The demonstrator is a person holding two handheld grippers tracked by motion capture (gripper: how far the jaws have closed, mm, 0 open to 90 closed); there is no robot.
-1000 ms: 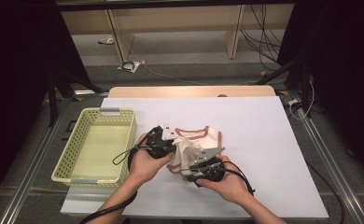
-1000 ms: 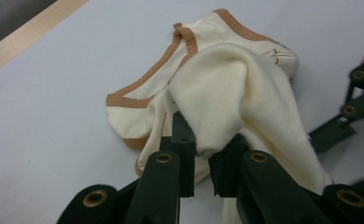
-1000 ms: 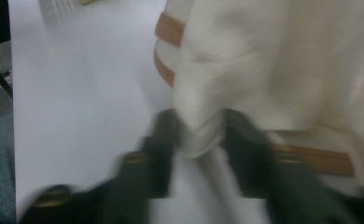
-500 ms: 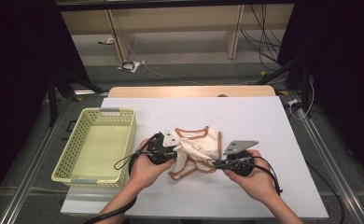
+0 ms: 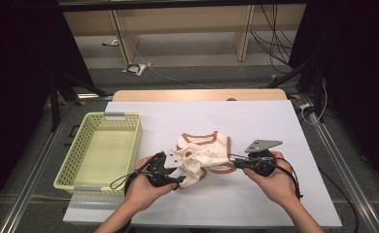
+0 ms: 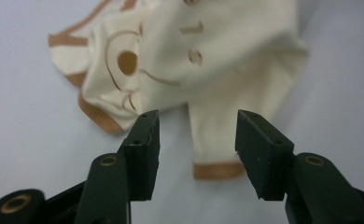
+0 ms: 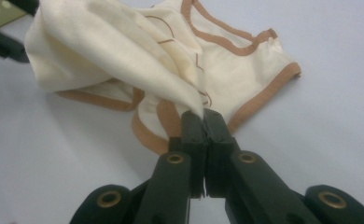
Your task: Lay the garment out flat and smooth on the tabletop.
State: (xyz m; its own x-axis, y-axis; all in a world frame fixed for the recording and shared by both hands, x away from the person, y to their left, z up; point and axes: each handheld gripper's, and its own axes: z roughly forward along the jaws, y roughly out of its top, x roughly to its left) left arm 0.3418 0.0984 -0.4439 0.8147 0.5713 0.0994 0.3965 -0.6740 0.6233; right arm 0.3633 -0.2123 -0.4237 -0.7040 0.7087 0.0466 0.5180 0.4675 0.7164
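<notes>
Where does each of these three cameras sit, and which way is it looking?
High view: above the table's near side, looking forward and down; both forearms, left gripper, right gripper.
Left gripper view: rides that gripper, looking along its open jaws at the cream garment.
Right gripper view: rides that gripper, its jaws pinching the cloth.
All three share the garment on the white table.

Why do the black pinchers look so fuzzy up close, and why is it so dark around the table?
In the left gripper view, the left gripper sits nearest the lens and looks soft, as does the cream baby top behind; in the right gripper view, the right gripper is sharper; in the high view, light falls on the white table while the room stays dark.
</notes>
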